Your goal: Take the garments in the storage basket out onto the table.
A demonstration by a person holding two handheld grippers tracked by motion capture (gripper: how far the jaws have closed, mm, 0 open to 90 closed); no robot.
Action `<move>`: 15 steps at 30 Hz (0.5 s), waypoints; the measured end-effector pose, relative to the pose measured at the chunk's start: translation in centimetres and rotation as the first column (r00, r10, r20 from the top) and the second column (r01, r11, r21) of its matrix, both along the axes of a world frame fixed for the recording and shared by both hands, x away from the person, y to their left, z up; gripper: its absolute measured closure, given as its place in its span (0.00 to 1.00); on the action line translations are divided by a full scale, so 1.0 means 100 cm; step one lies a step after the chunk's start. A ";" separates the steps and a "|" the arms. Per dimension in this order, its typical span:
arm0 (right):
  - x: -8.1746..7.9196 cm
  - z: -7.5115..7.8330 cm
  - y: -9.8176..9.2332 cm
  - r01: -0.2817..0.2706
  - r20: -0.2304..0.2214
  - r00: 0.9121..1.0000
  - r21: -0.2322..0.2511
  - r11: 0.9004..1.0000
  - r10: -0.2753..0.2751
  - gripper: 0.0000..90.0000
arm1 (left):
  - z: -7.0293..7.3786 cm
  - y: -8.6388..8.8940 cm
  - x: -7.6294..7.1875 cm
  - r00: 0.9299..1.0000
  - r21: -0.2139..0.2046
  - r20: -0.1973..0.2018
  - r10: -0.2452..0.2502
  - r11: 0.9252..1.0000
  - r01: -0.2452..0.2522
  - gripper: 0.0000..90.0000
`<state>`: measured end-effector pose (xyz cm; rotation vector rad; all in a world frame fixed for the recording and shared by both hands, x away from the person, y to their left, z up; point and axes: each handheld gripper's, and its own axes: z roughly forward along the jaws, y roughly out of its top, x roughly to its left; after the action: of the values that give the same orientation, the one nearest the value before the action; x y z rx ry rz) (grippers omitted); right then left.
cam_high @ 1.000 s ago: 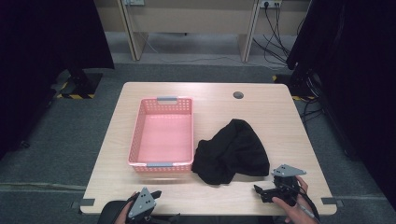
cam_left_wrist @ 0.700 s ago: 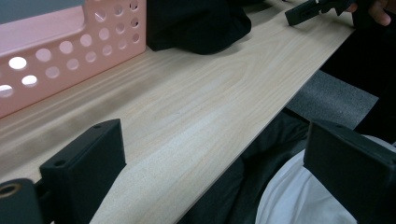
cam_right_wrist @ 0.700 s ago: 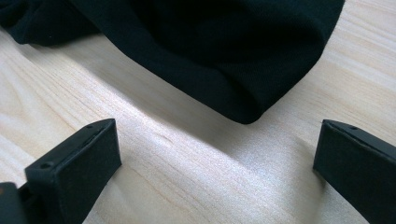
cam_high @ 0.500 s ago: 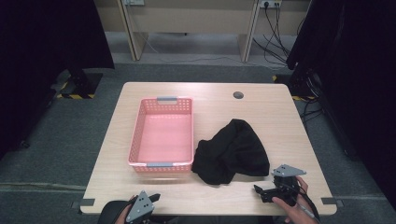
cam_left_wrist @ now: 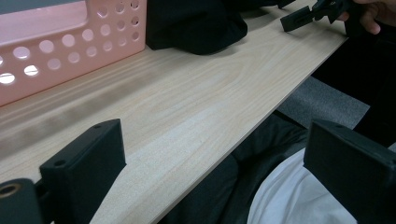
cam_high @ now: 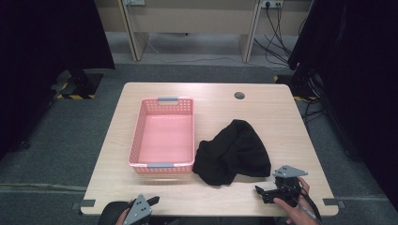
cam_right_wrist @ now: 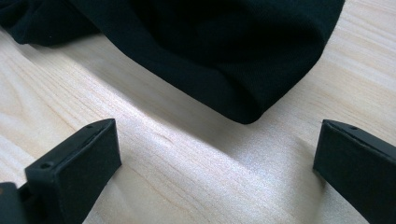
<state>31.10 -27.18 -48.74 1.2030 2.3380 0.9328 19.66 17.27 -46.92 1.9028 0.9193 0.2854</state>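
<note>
A crumpled black cloth (cam_high: 232, 152) lies on the wooden table (cam_high: 263, 112), right of an empty pink basket (cam_high: 136, 140). My right gripper (cam_high: 262, 193) rests low near the front right corner, just short of the cloth's near edge. In the right gripper view the cloth (cam_right_wrist: 210, 46) lies just ahead of my open right gripper (cam_right_wrist: 217, 135), nothing between the jaws. My left gripper (cam_high: 151, 201) hovers at the table's front edge, left of centre. In the left gripper view it (cam_left_wrist: 215, 140) stands open and empty, with the basket wall (cam_left_wrist: 70, 51) and cloth (cam_left_wrist: 196, 23) beyond.
A round cable hole (cam_high: 239, 95) sits near the table's far edge. Dark curtains stand on both sides and a desk frame with cables stands behind. The left gripper view also shows the right gripper (cam_left_wrist: 317, 11) in a hand, and the person's lap below the table edge.
My left gripper has slid slightly back toward the person at the front edge. The right gripper, cloth and basket have kept still.
</note>
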 end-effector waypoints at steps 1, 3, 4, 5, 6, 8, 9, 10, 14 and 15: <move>0.000 0.000 0.000 0.000 0.000 1.000 0.000 1.000 0.000 0.01 | 0.000 0.000 -0.001 1.000 -0.002 0.000 0.001 1.000 -0.001 0.05; 0.000 0.000 0.000 0.000 0.000 1.000 0.000 1.000 0.000 0.01 | 0.000 0.001 -0.002 1.000 -0.007 0.001 0.003 1.000 -0.003 0.05; 0.000 0.000 0.000 0.000 0.000 1.000 0.000 1.000 0.000 0.01 | -0.001 0.001 -0.002 1.000 -0.008 0.002 0.004 1.000 -0.004 0.05; 0.000 0.000 0.000 0.000 0.000 1.000 0.000 1.000 0.000 0.01 | -0.001 0.001 -0.003 1.000 -0.008 0.003 0.005 1.000 -0.005 0.05; 0.000 0.000 0.000 0.000 0.000 1.000 0.000 1.000 0.000 0.01 | -0.001 0.002 -0.003 1.000 -0.006 0.005 0.006 1.000 -0.006 0.05; 0.000 0.000 0.000 0.000 0.000 1.000 0.000 1.000 0.000 0.01 | -0.002 0.002 -0.004 1.000 -0.003 0.004 0.015 1.000 -0.015 0.05; 0.000 0.000 0.000 0.000 0.000 1.000 0.000 1.000 0.000 0.01 | -0.003 0.003 -0.004 1.000 -0.005 0.002 0.018 1.000 -0.018 0.05; 0.000 0.000 0.000 0.000 0.000 1.000 0.000 1.000 0.000 0.01 | -0.003 0.003 -0.005 1.000 -0.009 0.000 0.019 1.000 -0.019 0.05; 0.000 0.000 0.000 0.000 0.000 1.000 0.000 1.000 0.000 0.01 | -0.004 0.003 -0.009 1.000 -0.017 0.004 0.015 1.000 -0.015 0.05; 0.000 0.000 0.000 0.000 0.000 1.000 0.000 1.000 0.000 0.01 | -0.004 0.003 -0.009 1.000 -0.017 0.004 0.015 1.000 -0.015 0.05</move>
<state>31.10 -27.18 -48.74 1.2027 2.3381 0.9327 18.80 17.57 -47.31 1.8794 0.9309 0.2895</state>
